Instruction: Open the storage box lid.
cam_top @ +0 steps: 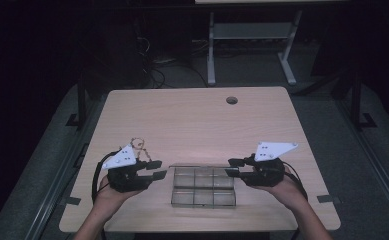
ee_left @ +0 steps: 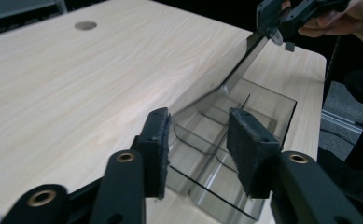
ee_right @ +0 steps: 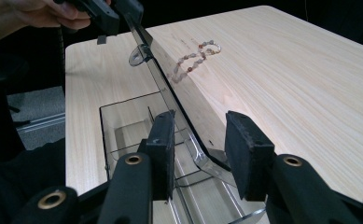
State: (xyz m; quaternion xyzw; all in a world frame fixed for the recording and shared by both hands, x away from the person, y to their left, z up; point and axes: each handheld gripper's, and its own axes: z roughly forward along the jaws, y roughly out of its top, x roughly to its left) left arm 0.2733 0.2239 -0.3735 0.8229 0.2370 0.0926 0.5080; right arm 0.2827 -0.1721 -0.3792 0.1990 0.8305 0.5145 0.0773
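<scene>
On the worktop (cam_top: 192, 120) sat a clear divided box (cam_top: 203, 186), lid raised between both grippers; left gripper (cam_top: 154, 170) and right gripper (cam_top: 234, 167) jaws apart; unheld, the lid might drop; beads (ee_right: 195, 58) lay nearby.

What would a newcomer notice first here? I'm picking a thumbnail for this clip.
Probably the clear compartment box at the near edge of the wooden table, its lid raised. The left gripper and right gripper flank it, both open. A beaded bracelet lies beyond the left gripper.
</scene>
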